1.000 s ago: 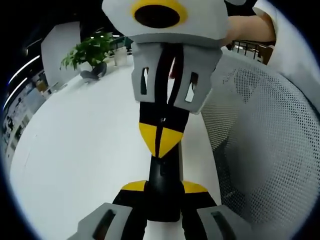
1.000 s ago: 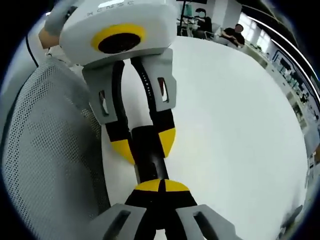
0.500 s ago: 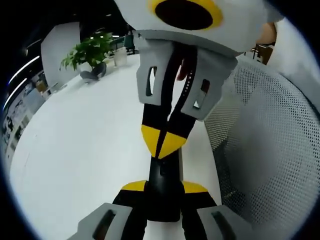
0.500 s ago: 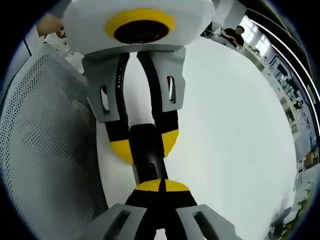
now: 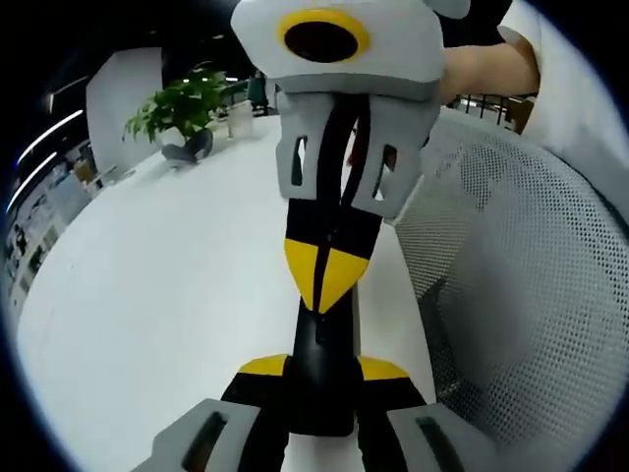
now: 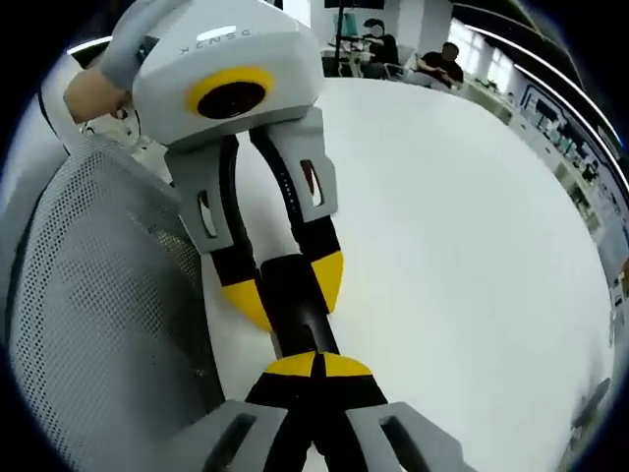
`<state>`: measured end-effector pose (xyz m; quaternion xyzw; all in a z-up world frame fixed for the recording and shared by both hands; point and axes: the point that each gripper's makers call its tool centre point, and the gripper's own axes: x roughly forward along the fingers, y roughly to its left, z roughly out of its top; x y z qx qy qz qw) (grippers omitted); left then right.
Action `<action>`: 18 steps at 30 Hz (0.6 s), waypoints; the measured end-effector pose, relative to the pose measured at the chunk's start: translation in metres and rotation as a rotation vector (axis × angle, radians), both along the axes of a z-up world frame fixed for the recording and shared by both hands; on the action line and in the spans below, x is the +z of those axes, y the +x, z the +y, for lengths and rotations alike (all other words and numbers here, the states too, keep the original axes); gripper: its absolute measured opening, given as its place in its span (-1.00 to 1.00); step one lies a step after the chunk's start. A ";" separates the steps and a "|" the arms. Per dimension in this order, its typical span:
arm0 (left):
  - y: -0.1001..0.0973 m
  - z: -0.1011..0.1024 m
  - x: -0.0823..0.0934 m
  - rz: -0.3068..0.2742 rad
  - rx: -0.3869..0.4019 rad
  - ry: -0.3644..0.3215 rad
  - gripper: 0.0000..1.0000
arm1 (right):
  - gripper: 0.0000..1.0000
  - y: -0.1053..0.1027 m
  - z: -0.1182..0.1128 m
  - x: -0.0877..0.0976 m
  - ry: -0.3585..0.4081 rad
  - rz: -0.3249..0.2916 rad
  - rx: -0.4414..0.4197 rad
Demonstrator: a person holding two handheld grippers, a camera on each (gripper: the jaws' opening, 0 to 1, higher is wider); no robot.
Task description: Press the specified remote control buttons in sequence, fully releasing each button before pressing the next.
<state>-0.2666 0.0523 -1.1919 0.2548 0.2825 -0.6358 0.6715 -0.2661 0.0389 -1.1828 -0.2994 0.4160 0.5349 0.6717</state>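
My left gripper pinches the black remote at six o'clock; my right gripper, jaws pressed together, rests its tips on the remote's top. The white table lies at nine o'clock, a mesh chair at three. I'd press straight down, then lift fully clear.

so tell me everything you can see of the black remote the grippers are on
The remote is a slim, long black bar, plastic by its look, held over the white table beside a grey mesh chair back. The left gripper clamps one end between its yellow-tipped jaws. The right gripper meets the other end with its jaws shut, tips on the remote's face. A small dark mark shows there; no buttons can be made out.
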 end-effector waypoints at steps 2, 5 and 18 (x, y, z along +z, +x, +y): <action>0.000 0.000 0.000 0.001 0.000 -0.009 -0.54 | -1.00 -0.003 0.001 0.000 -0.003 -0.004 0.014; 0.000 -0.001 0.000 0.000 0.003 -0.017 -0.54 | -1.00 -0.005 0.002 0.000 -0.004 -0.005 0.039; 0.000 -0.002 0.000 -0.003 -0.006 -0.006 -0.54 | -1.00 -0.004 0.006 -0.004 -0.116 -0.132 0.150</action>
